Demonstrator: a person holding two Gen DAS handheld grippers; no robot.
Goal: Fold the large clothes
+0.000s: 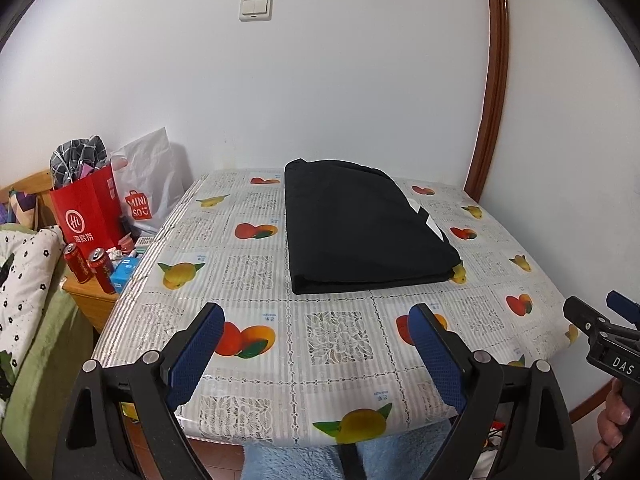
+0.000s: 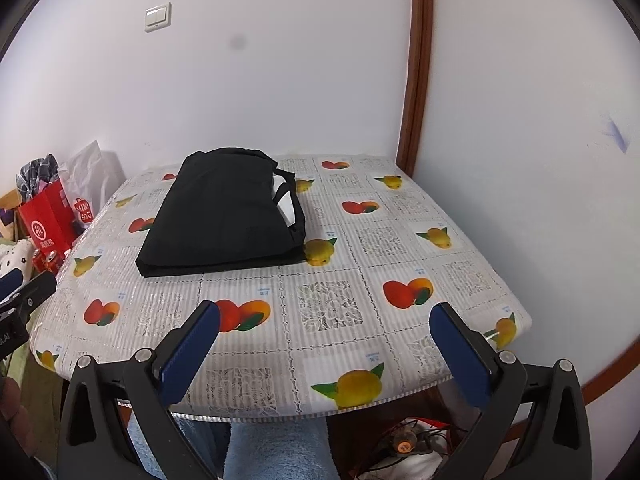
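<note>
A black garment [image 1: 362, 226] lies folded into a flat rectangle on the far half of the table, with a bit of white showing at its right edge; it also shows in the right wrist view [image 2: 228, 216]. My left gripper [image 1: 316, 314] is open and empty above the table's near edge, well short of the garment. My right gripper [image 2: 326, 314] is open and empty, also at the near edge. The right gripper's fingers [image 1: 592, 320] show at the right of the left wrist view. The left gripper's fingers [image 2: 28, 292] show at the left of the right wrist view.
The table [image 1: 328, 360] has a fruit-print plastic cover and stands in a corner of white walls. Left of it, a wooden nightstand [image 1: 90, 300] holds red cans [image 1: 90, 268], a red paper bag [image 1: 86, 212] and a white Miniso bag [image 1: 148, 184]. A bed [image 1: 24, 280] lies at far left.
</note>
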